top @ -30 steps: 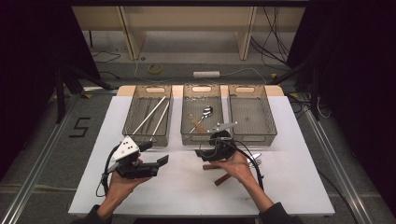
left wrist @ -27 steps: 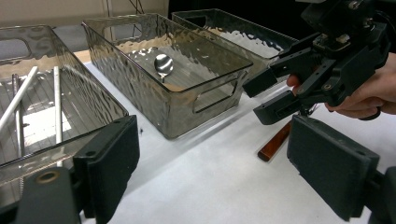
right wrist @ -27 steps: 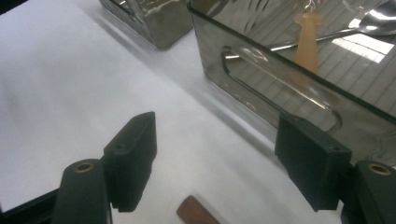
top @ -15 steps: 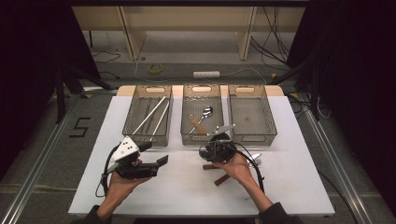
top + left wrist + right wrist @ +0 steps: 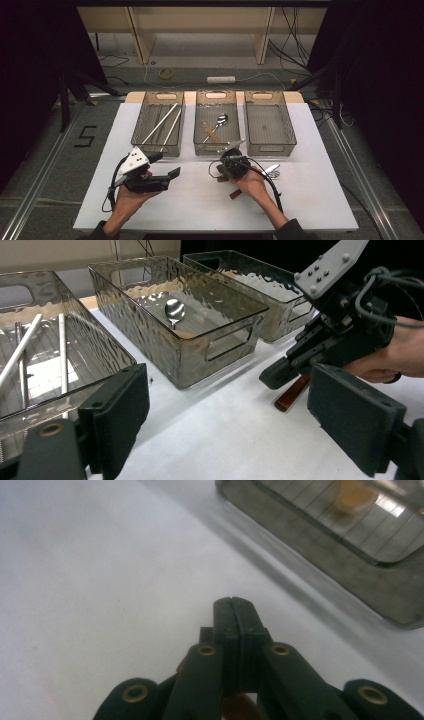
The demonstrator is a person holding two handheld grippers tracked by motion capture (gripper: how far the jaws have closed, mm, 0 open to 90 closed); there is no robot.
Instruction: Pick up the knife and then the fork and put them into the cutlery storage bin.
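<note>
My right gripper point(image 5: 218, 172) is held low over the white table point(image 5: 200, 210), just in front of the middle bin. Its jaws have just been closing and now stand shut, pad against pad point(image 5: 232, 602), with nothing between them. A brown-handled utensil point(image 5: 235, 194) with a silvery end point(image 5: 272, 170) lies on the table under that hand; its handle point(image 5: 292, 395) sits below the right gripper point(image 5: 273, 380). My left gripper point(image 5: 167, 165) rests at the front left, open and holding nothing point(image 5: 235, 410), and points towards the right hand.
Three clear bins stand in a row at the back of the table. The left bin point(image 5: 145, 142) holds long metal sticks point(image 5: 162, 125). The middle bin point(image 5: 197, 145) holds a spoon point(image 5: 220, 120) and a wooden piece point(image 5: 212, 132). Nothing lies in the right bin point(image 5: 290, 142).
The right gripper's jaws have closed from wide open to fully together, and that hand has shifted slightly towards the person. The left gripper has stayed still.
</note>
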